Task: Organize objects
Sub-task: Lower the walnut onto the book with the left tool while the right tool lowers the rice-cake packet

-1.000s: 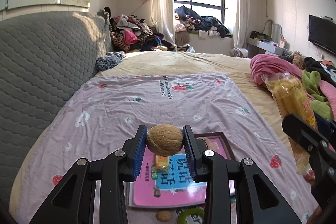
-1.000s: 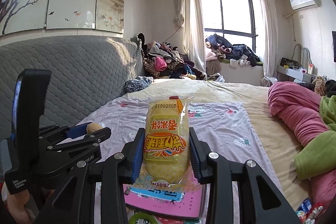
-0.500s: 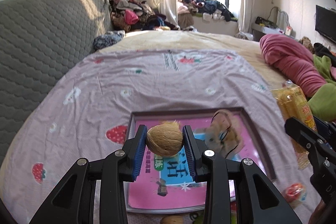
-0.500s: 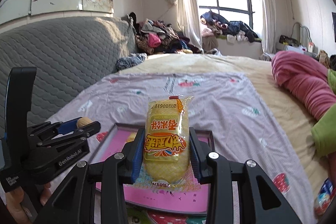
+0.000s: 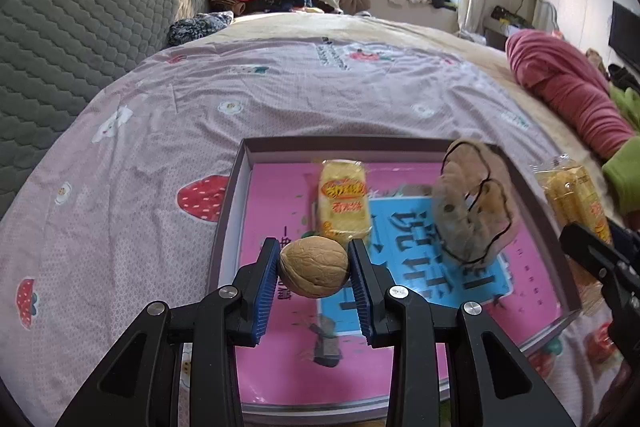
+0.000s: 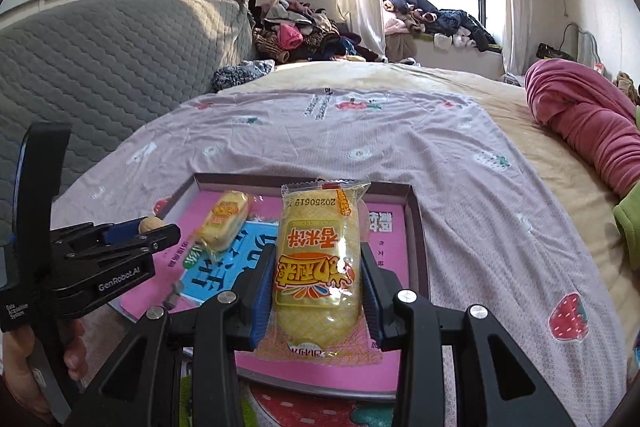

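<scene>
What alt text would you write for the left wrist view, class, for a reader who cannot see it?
The left tool grips a walnut above a shallow box with a pink printed floor, lying on a strawberry-print bedsheet. Inside the box lie a yellow snack packet and a blurred brown object.

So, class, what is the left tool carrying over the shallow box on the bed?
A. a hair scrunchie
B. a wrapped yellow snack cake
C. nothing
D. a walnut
D: the left tool is shut on a walnut between its blue pads, over the pink-bottomed box; the right tool holds the snack cake.
</scene>
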Available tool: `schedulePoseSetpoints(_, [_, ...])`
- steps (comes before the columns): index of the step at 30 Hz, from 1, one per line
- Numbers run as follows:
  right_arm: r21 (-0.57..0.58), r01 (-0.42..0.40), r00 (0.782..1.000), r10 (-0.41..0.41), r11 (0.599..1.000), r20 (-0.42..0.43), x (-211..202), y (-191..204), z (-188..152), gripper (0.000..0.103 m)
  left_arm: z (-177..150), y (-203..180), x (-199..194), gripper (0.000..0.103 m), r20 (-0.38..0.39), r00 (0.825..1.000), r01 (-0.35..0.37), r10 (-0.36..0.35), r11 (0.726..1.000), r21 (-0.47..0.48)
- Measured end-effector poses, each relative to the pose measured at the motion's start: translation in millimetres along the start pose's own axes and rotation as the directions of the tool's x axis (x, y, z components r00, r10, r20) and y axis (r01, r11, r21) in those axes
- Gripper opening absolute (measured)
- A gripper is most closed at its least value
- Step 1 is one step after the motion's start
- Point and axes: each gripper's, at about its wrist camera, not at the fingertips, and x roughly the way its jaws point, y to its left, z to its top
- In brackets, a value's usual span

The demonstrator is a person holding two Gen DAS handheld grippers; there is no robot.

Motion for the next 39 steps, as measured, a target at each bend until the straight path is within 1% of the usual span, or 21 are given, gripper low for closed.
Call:
schedulePoseSetpoints(2, [-0.002, 0.006, 1.0, -0.006, 1.0, -0.019, 5, -2, -3, 0.039, -1, 4, 4, 0.036, -0.016, 1.0, -0.001, 0.001, 1.0, -0.008])
schedulePoseSetpoints(4, [0.0, 0.011, 0.999, -0.011, 1.0, -0.03, 9, -4, -4, 0.039, -4, 8, 7, 0.036, -0.03, 0.999, 0.016, -0.017, 1.0, -0.018])
schedulePoseSetpoints(9, [0.007, 0.031, 0.997, -0.03, 0.999, -0.074, 20, -9, -8, 0.039, -8, 15, 17, 0.036, -0.06, 0.998, -0.006, 0.004, 1.0, -0.026])
schedulePoseSetpoints(13, [0.015, 0.031, 0.995, -0.03, 0.999, -0.097, 26, -12, -11, 0.039, -9, 16, 20, 0.036, -0.063, 0.998, -0.021, 0.02, 1.0, -0.017])
schedulePoseSetpoints(27, [0.022, 0.058, 0.987, -0.054, 0.998, -0.149, 40, -15, -18, 0.039, -14, 17, 32, 0.036, -0.101, 0.995, -0.018, 0.017, 1.0, -0.012])
schedulePoseSetpoints(30, [0.012, 0.085, 0.983, -0.082, 0.996, -0.163, 45, -16, -21, 0.039, -15, 17, 33, 0.036, -0.104, 0.994, -0.019, 0.018, 1.0, -0.009])
schedulePoseSetpoints(36, [0.009, 0.104, 0.975, -0.1, 0.995, -0.198, 55, -18, -26, 0.039, -16, 16, 35, 0.036, -0.113, 0.994, -0.013, 0.012, 1.0, -0.006])
schedulePoseSetpoints(39, [0.004, 0.111, 0.973, -0.108, 0.994, -0.206, 58, -19, -28, 0.039, -17, 14, 37, 0.036, -0.116, 0.993, -0.02, 0.02, 1.0, 0.002])
